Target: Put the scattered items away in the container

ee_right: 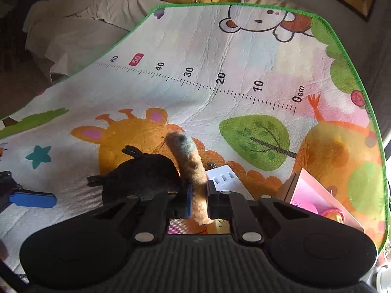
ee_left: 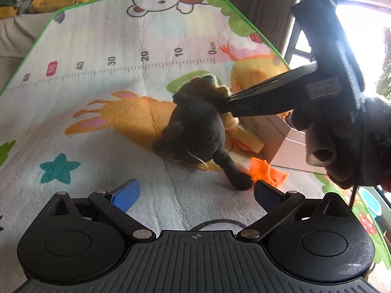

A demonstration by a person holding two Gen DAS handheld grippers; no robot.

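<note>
Play mat (ee_right: 244,56) ruler — 0cm to 60.

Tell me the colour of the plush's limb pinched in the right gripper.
Tan limb with a blue-grey tip, clearest in the right wrist view; the plush body is dark.

The plush toy (ee_left: 195,127) lies on the play mat (ee_left: 102,48) before me — the box (ee_left: 288,144) just right, behind it.

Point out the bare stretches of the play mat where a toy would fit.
Bare: the wide pale band of the printed play mat around the ruler marks, and the patch beside the teal star. Crowded: around the dark plush toy, orange plastic piece and cardboard box.
</note>
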